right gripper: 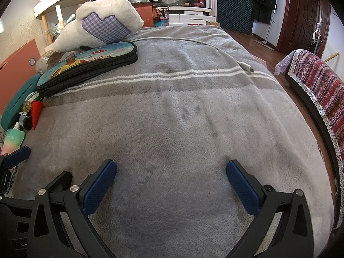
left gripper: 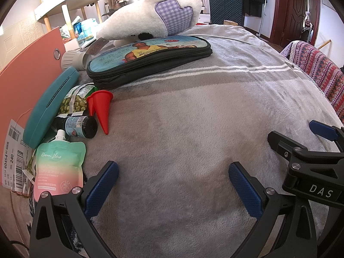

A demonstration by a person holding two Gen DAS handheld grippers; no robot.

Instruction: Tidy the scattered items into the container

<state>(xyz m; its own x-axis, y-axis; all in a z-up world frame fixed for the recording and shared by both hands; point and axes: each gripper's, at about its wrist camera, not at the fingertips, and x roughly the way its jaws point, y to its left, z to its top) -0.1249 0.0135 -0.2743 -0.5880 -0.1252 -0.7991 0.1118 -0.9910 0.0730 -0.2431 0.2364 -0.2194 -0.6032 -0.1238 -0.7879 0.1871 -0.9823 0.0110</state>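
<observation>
left gripper hovered low over the grey blanket, jaws spread wide with nothing between the blue pads. right gripper was likewise released, empty, over bare blanket. each wrist view caught an edge of the other tool: the left view showed the right gripper's black frame and one blue pad at its right margin, the right view showed a blue pad of the left gripper at its left margin.

scattered items lay in a cluster along the blanket's left edge, seen large in the left view and only small in the right. nearest was a pastel spouted pouch, then a small dark bottle on its side, a red cone lying beside it, a green snack packet, and a teal case leaning against a coral-pink box. only the left view showed the barcode tag on that box; its contents could not be seen.

farther off, a printed zip pouch lay closed, a white plush toy resting on its far side. only the right view showed the plug end of the white cable across the far blanket.
</observation>
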